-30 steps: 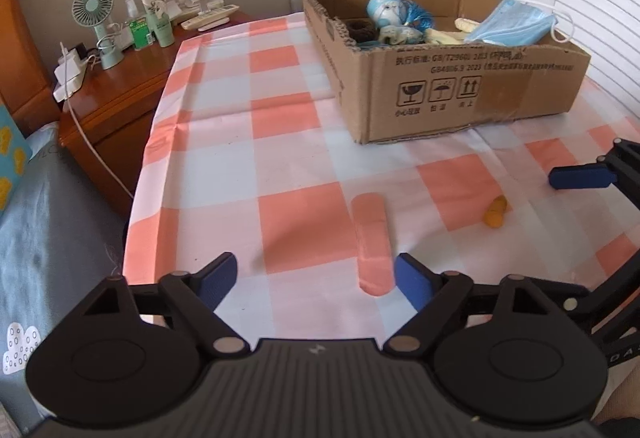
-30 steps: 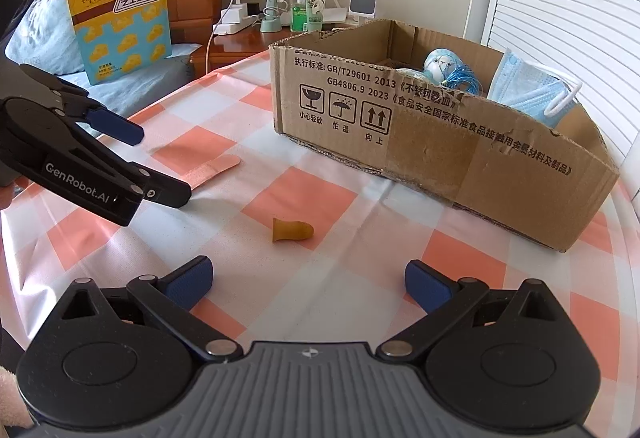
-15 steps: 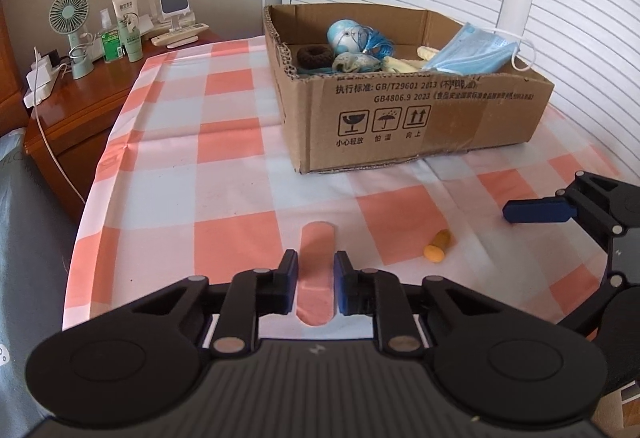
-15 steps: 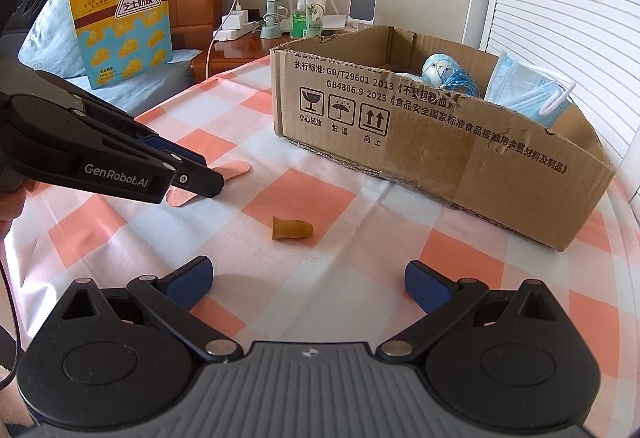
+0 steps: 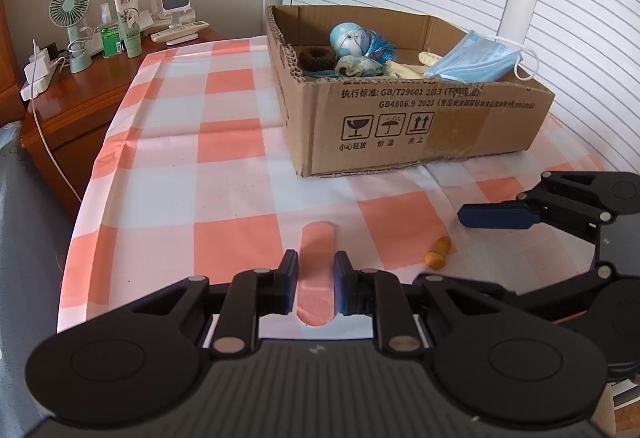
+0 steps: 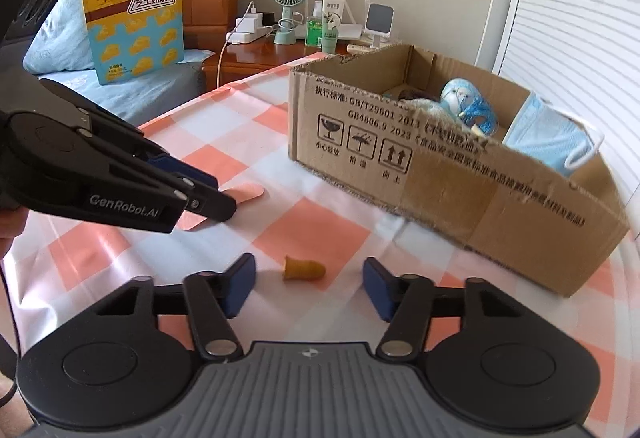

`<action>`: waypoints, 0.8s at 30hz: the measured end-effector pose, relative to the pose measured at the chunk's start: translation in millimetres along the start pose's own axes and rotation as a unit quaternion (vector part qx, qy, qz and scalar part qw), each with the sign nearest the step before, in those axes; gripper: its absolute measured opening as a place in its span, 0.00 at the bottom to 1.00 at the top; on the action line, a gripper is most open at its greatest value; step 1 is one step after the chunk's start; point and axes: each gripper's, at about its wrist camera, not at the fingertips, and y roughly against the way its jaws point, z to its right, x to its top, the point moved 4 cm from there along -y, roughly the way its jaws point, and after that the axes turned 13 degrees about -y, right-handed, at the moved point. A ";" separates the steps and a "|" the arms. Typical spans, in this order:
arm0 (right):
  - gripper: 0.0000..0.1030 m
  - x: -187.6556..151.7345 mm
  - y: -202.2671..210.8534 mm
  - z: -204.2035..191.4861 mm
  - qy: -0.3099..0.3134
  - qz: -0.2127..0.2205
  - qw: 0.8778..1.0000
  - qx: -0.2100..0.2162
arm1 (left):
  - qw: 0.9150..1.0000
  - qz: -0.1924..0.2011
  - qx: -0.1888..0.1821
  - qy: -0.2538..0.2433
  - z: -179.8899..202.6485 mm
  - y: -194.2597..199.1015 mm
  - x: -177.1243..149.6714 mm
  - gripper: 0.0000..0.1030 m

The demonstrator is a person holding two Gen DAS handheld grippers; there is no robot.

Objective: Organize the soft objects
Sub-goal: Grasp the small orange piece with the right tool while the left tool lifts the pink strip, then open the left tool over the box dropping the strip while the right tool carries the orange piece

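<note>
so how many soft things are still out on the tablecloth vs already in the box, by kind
On the cloth:
pink strip: 1
orange earplug: 1
In the cardboard box:
blue face mask: 1
dark hair tie: 1
blue-and-white ball: 1
other pale items, too jumbled to count
Total countable: 5

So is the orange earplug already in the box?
No, the earplug lies on the tablecloth between the right gripper's closing jaws, outside the box.
</note>
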 end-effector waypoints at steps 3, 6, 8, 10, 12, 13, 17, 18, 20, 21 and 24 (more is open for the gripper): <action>0.47 2.6 -1.4 -0.4 0.002 -0.006 1.000 0.003 | 1.000 0.001 0.000 -0.001 0.3 0.0 0.0 0.17; 0.42 3.4 -2.7 -2.1 0.002 -0.008 1.000 0.005 | 1.000 0.002 -0.003 0.002 -0.9 0.2 -0.4 0.17; 0.24 4.3 -3.0 -3.4 -0.001 -0.012 1.000 0.016 | 1.000 0.002 -0.003 0.002 -1.1 0.4 -0.4 0.17; 0.25 3.6 -2.8 -4.5 -0.002 -0.014 1.000 0.017 | 1.000 0.001 -0.003 -0.003 -0.9 0.3 -0.5 0.17; 0.25 2.9 -2.1 -6.5 0.004 -0.014 1.000 0.012 | 1.000 0.001 -0.002 -0.009 0.2 0.3 -0.4 0.17; 0.25 2.7 -0.9 -6.9 0.003 -0.014 1.000 0.011 | 1.000 0.001 -0.003 -0.011 0.2 0.5 -0.5 0.17; 0.25 4.3 5.7 -5.5 -0.005 -0.014 1.000 0.013 | 1.000 0.001 -0.013 -0.016 1.2 3.2 0.3 0.17; 0.25 4.7 8.2 -4.5 -0.004 -0.013 1.000 0.011 | 1.000 0.001 -0.014 -0.022 2.1 4.3 1.1 0.17; 0.25 6.0 13.9 -2.8 -0.001 -0.012 1.000 0.008 | 0.999 0.001 -0.016 -0.034 4.2 8.1 2.2 0.17; 0.25 7.1 17.5 -1.7 0.001 -0.010 1.000 0.007 | 0.999 0.002 -0.019 -0.040 5.0 10.0 3.3 0.17; 0.25 11.6 29.9 2.8 0.007 -0.004 1.000 0.000 | 0.998 0.004 -0.032 -0.054 7.8 19.3 7.9 0.17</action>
